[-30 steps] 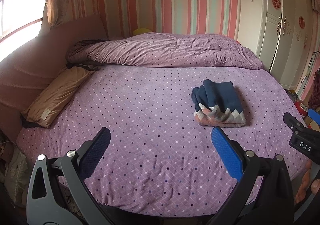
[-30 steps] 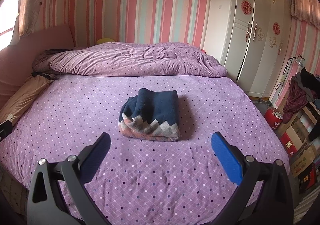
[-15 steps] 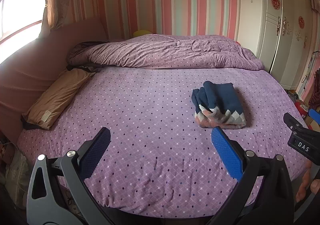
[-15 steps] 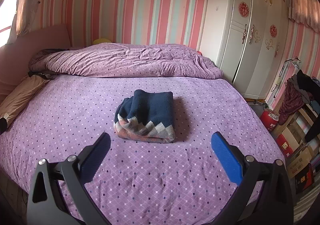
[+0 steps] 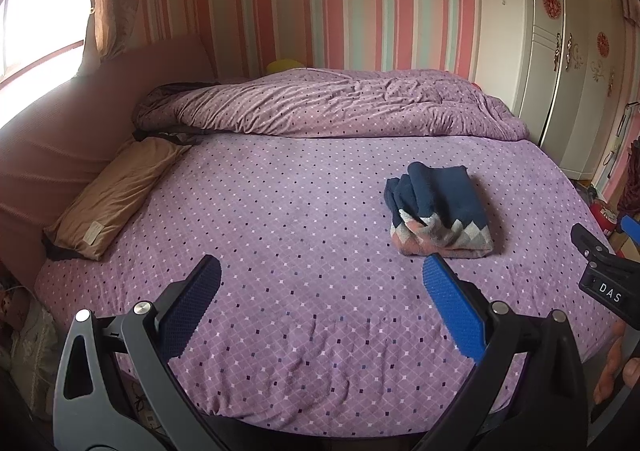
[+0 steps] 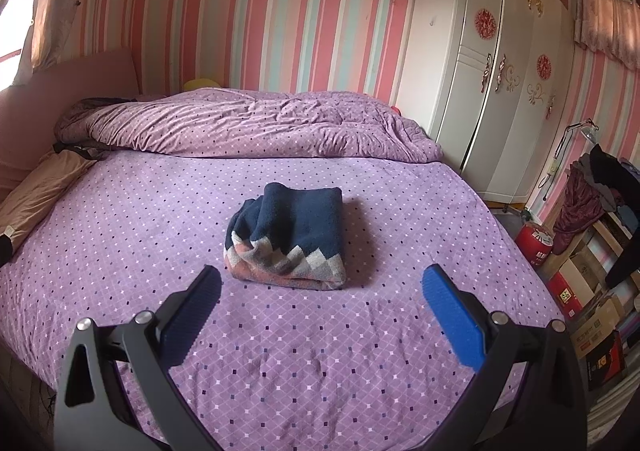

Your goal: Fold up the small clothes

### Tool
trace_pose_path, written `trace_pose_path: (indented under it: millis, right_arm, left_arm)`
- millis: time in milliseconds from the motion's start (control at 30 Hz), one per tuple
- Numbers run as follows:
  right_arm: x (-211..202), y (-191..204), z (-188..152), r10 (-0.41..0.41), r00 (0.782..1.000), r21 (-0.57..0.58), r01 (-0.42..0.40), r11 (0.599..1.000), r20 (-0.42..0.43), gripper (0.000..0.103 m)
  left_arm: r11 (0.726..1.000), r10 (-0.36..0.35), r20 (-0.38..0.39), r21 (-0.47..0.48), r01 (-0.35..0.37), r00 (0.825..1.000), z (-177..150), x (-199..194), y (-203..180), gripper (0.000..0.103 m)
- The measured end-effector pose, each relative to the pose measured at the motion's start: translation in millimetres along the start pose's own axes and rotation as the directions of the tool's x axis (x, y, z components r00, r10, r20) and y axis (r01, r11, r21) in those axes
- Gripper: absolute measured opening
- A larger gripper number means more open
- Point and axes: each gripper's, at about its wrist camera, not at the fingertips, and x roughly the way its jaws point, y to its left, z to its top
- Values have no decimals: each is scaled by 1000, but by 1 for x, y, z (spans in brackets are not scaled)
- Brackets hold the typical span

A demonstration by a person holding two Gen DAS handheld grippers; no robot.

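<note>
Grippers clear of a folded sweater

Fingers come first in both views: the left gripper (image 5: 320, 287) hangs over the near edge of the bed with its two blue-padded fingers spread wide and nothing between them, and the right gripper (image 6: 320, 289) stands the same way, spread and empty. Part of the right tool (a black block lettered DAS) shows at the right border of the left wrist view, with a bit of the person's hand (image 5: 616, 367) below it.

Just beyond the fingertips lies the purple bedsheet dotted with small white and dark squares (image 6: 120, 235), lightly rumpled near the front edge. Further in rests the navy knitted sweater with a grey and pink zigzag hem (image 6: 288, 235), folded into a compact bundle, apart from both grippers and right of the bed's middle in the left view (image 5: 436, 217). Its left side shows loose rolled layers rather than a crisp edge.

Judged from this, the fold looks finished or nearly so. The risk is the soft, thick knit: a nudge or a one-sided lift could let those loose layers slump open.

Behind lie a tan pillow (image 5: 116, 187), a heaped purple quilt (image 6: 248, 127), then the pink striped wall (image 6: 280, 35) and white wardrobe (image 6: 492, 63).
</note>
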Motion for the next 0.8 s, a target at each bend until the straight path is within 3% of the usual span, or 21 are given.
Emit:
trace_pose_path:
  millis: [300,800]
  right_arm:
    - [2,-2,1,-14,1000,4,14,1000,-4,101]
    - [0,0,1,-16,1000,2,16,1000,4,101]
  left_arm:
    - [999,27,29,20,-27,999,0,-3,-2,100]
    - [1000,2,18,19,-2,1000,3,-4,0,100]
